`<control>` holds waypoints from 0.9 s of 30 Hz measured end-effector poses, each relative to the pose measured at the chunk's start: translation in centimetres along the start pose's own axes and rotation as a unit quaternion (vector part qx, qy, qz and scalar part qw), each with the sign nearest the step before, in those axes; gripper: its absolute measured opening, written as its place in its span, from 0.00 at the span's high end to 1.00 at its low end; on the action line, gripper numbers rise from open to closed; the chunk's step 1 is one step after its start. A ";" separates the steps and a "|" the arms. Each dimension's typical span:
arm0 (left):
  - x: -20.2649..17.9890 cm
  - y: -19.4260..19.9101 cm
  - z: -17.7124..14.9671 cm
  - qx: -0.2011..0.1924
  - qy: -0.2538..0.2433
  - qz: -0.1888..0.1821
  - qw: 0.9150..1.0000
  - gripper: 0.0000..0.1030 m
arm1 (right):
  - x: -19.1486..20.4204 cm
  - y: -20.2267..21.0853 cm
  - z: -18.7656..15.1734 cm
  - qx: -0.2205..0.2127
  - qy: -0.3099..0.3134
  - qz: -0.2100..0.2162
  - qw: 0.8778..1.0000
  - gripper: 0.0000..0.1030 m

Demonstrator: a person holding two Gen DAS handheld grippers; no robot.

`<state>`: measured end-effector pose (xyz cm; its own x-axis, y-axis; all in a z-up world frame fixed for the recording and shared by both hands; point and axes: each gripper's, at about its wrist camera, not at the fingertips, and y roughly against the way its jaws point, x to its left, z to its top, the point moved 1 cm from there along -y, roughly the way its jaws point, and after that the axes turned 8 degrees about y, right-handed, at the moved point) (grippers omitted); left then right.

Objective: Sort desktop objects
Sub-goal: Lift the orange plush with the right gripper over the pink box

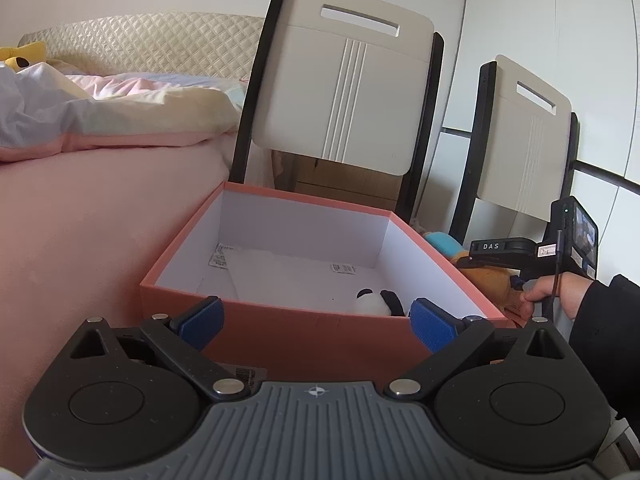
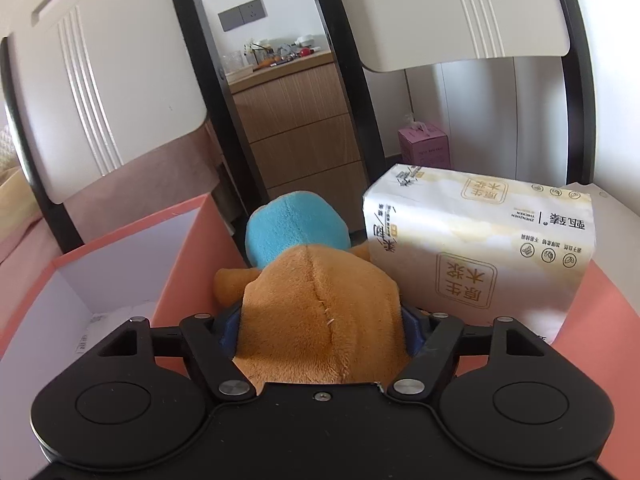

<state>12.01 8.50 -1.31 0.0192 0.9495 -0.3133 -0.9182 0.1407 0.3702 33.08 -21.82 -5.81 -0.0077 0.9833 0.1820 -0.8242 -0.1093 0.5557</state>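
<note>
In the left wrist view a salmon cardboard box [image 1: 280, 332] with a white inside stands open on the pink bed. A small black-and-white plush [image 1: 376, 302] lies in its near right corner. My left gripper [image 1: 316, 322] is open just before the box's near wall, nothing between its blue pads. To the right of the box, a hand holds my right gripper [image 1: 520, 256] over an orange plush [image 1: 488, 280]. In the right wrist view my right gripper [image 2: 322, 328] is shut on that orange plush toy [image 2: 320, 312], which has a blue part [image 2: 296, 228]. The box wall [image 2: 192, 248] is just to its left.
A white tissue pack [image 2: 480, 248] stands right of the plush on a salmon surface [image 2: 600, 320]. Two chair backs [image 1: 340, 80] rise behind the box. A small pink carton [image 2: 424, 146] and wooden drawers [image 2: 300, 128] lie beyond. Bedding [image 1: 100, 112] is piled at left.
</note>
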 end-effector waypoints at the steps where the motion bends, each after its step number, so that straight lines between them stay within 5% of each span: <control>1: 0.0 0.0 0.0 0.000 0.001 -0.001 1.000 0.02 | 0.0 0.5 -0.1 -0.003 0.004 0.000 1.000 0.31; 27: -1.0 1.2 0.1 -0.007 0.008 -0.025 1.000 0.02 | -1.7 12.1 -1.1 -0.094 0.000 0.018 0.995 0.37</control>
<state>10.95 7.72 -0.47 0.0581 0.9368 -0.3449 -0.9217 0.1830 0.3419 22.53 -24.62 -0.24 -0.0405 0.9792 0.1986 -0.9148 -0.1163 0.3868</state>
